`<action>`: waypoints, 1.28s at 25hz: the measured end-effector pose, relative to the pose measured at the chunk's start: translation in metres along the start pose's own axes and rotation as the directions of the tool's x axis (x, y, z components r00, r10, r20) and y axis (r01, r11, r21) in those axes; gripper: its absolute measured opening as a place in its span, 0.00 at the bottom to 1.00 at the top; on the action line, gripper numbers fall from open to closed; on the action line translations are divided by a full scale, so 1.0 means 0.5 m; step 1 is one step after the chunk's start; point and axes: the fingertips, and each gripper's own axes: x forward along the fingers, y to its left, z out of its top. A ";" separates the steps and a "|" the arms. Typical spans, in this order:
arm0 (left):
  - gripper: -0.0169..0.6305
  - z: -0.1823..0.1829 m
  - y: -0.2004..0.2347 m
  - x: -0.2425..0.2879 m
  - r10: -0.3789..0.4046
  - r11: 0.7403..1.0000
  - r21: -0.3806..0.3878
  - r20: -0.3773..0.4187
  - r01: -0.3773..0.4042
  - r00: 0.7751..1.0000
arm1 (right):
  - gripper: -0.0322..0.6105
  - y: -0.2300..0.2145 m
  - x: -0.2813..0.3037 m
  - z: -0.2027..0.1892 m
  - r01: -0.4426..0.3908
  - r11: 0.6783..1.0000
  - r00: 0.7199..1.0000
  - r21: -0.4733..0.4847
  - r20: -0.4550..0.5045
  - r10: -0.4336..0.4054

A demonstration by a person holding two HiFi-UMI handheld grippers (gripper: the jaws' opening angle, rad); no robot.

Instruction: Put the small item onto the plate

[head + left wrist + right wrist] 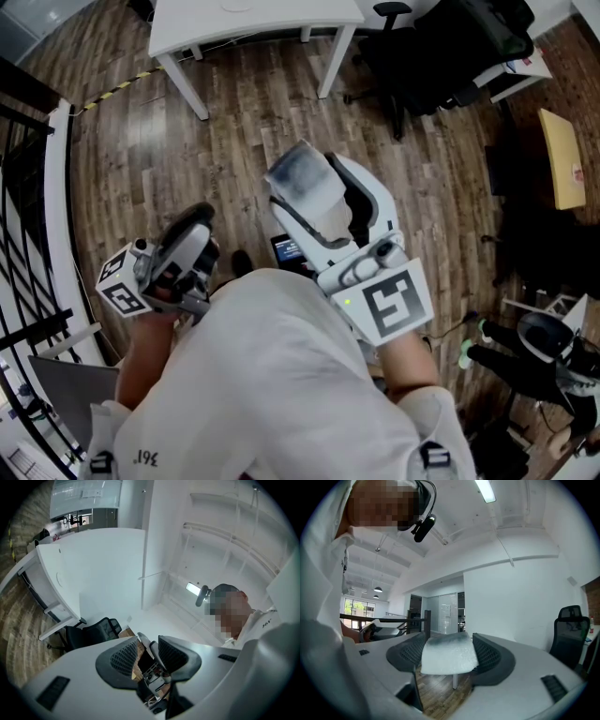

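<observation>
Right tool (450, 653) is clamped on the small item (448, 660), a frosty white block wedged right between its jaws, above the wood floor (234, 141). Left tool (147, 656) holds nothing, jaws narrowly apart.

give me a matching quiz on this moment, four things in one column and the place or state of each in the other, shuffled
Things:
1. left hand-held gripper
2. right hand-held gripper
3. white desk
4. black office chair

Place or state:
a. upper right of the head view, on the wooden floor
b. jaws apart, nothing between them
c. along the top edge of the head view
d. clamped on the small white block

Pairs: 1-b, 2-d, 3-c, 4-a
</observation>
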 end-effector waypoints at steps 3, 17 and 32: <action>0.22 -0.007 0.004 0.015 0.003 1.000 0.003 0.002 -0.003 1.000 | 0.54 -0.015 -0.003 0.000 -0.007 1.000 1.000 -0.003 0.002 0.007; 0.22 -0.031 0.067 0.115 0.043 0.999 0.021 0.057 -0.044 0.997 | 0.54 -0.131 0.006 -0.015 -0.081 0.996 0.997 -0.020 -0.010 0.081; 0.22 0.136 0.224 0.143 0.043 0.999 0.021 0.071 -0.045 0.997 | 0.54 -0.207 0.221 -0.032 -0.087 0.995 0.996 -0.038 -0.040 0.085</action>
